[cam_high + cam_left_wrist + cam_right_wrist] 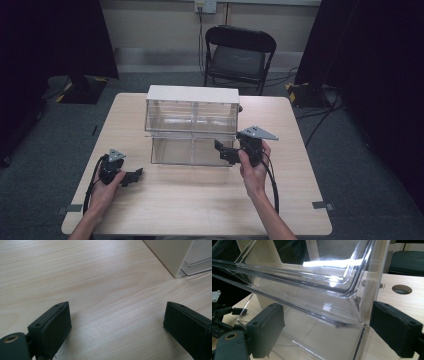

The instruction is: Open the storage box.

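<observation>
— Start at the right gripper point(226, 151). How does it stand?

— Its jaws are spread wide with nothing between them. It sits right at the lower right corner of the clear drawer unit point(192, 131), jaws pointing left, toward the front of the bottom drawer point(192, 151).

— And from its own camera?

— In the right gripper view the two pads point(265, 328) straddle that drawer's clear right front corner point(362, 322), one on each side of it. I can't tell whether either pad touches the plastic yet.

— Which way does the unit run?

— Its long axis goes left to right across the table point(200, 200), with the drawer fronts facing the person. The unit stands in the middle of the table, white top on, two clear tiers beneath.

— The left gripper point(134, 176)?

— Low over the table, off to the unit's left front and apart from it. Its jaws also gape empty; the left gripper view has bare wood between them and the unit's white corner point(175, 255) farther ahead to the right.

— So which hand is nearer?

— The right, clearly. I'd judge the coming move turns on that corner: close on the drawer's front edge and draw it toward the person.
</observation>
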